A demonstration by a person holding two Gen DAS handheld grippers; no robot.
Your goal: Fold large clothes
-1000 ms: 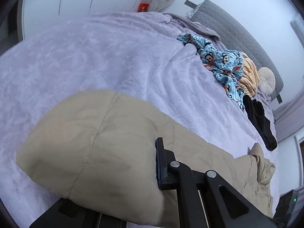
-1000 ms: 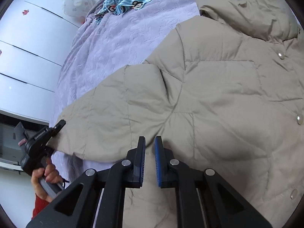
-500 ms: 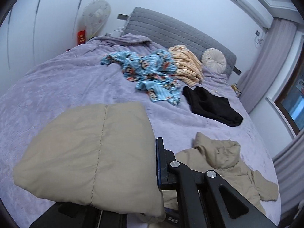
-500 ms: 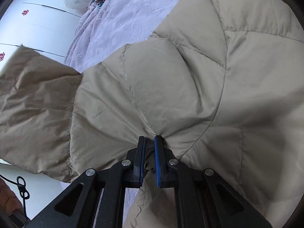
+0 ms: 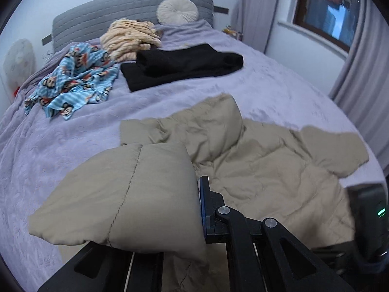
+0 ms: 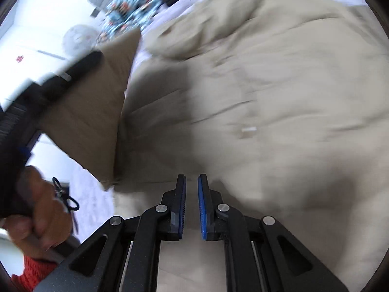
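Observation:
A beige puffer jacket (image 5: 262,160) lies spread on the lilac bed, hood toward the headboard. My left gripper (image 5: 194,209) is shut on the jacket's sleeve (image 5: 126,194), held up over the jacket body; only its right finger shows, the left is hidden under the fabric. In the right wrist view the jacket (image 6: 267,85) fills the frame, blurred. My right gripper (image 6: 192,206) hovers just over the jacket with a narrow gap between its jaws and nothing between them. The left gripper (image 6: 73,70) and the lifted sleeve (image 6: 97,112) show at the left.
On the bed (image 5: 60,141) lie a blue cartoon-print garment (image 5: 73,80), a folded black garment (image 5: 180,65), a peach striped garment (image 5: 128,39) and a round cushion (image 5: 177,12) by the grey headboard. Curtains and a window are at the right.
My left gripper has swung the sleeve rightward over the jacket body. My right gripper has let go of the pinched fabric and opened slightly, moving fast.

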